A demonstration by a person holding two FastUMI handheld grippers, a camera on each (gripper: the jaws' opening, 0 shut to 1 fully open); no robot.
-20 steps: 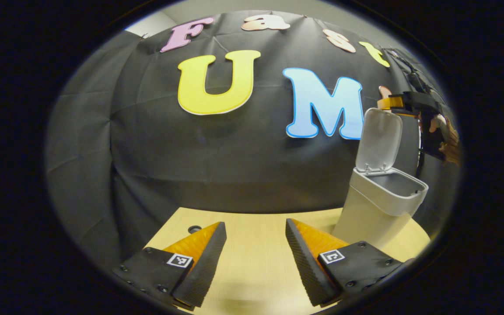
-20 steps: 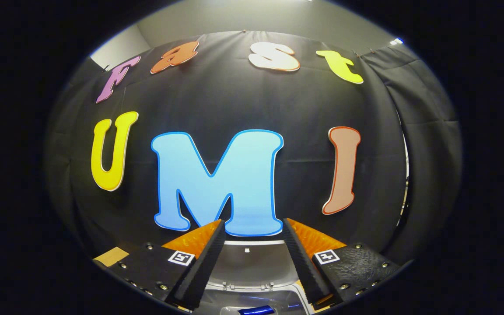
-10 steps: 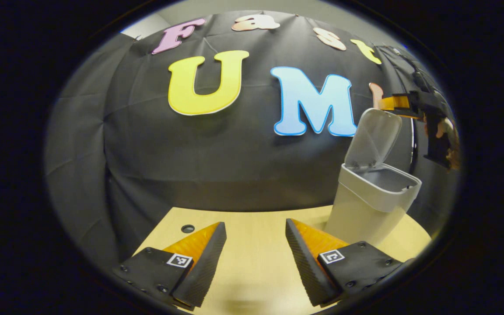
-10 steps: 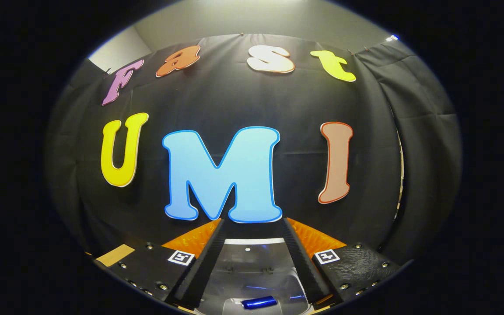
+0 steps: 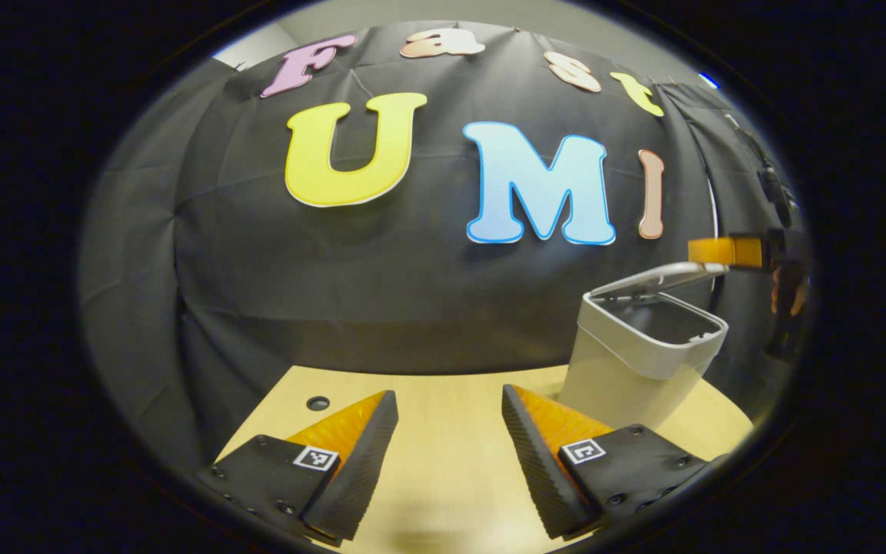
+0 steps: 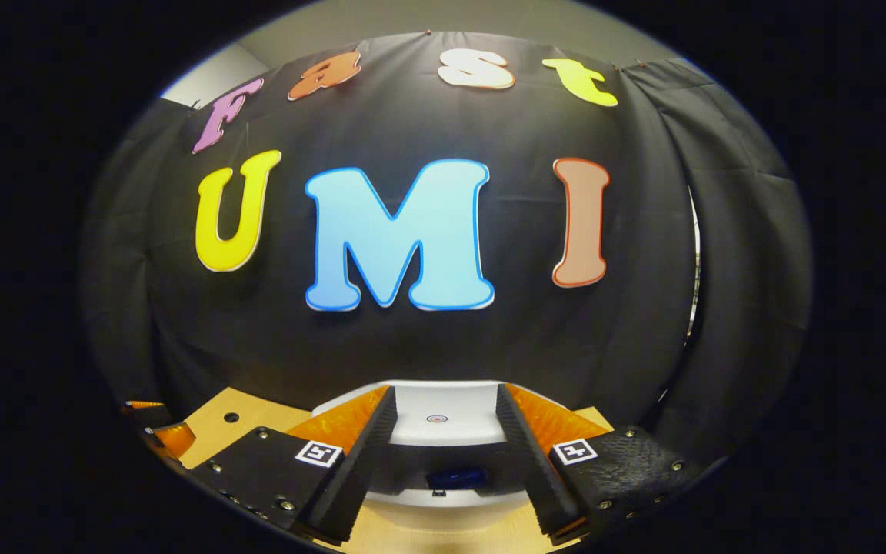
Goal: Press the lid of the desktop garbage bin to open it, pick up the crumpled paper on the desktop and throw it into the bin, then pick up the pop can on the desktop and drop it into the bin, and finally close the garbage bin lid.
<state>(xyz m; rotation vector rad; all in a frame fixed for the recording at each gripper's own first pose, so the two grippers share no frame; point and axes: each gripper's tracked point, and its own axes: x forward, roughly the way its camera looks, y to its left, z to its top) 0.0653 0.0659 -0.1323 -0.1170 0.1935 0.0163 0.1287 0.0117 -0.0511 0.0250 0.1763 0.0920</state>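
The pale grey bin (image 5: 627,377) stands on the wooden table (image 5: 443,400) at the right in the left gripper view. Its lid (image 5: 654,278) hangs nearly level over the opening, with a gap still showing. The right gripper (image 5: 724,251) sits at the lid's free edge, held by a hand (image 5: 785,296). In the right gripper view the right gripper (image 6: 443,454) is open, its fingers straddling the lid (image 6: 443,412). In the dark gap below lies the blue pop can (image 6: 454,477), inside the bin. My left gripper (image 5: 449,454) is open over the table, holding nothing.
A small round hole (image 5: 318,402) marks the table's far left part. The black cloth wall rises right behind the table and bin. The left gripper (image 6: 154,423) shows at the lower left of the right gripper view, well away from the bin.
The lid has swung from upright down to nearly level, with the right gripper coming down on it. The left gripper has stayed open over the table, turning slightly.
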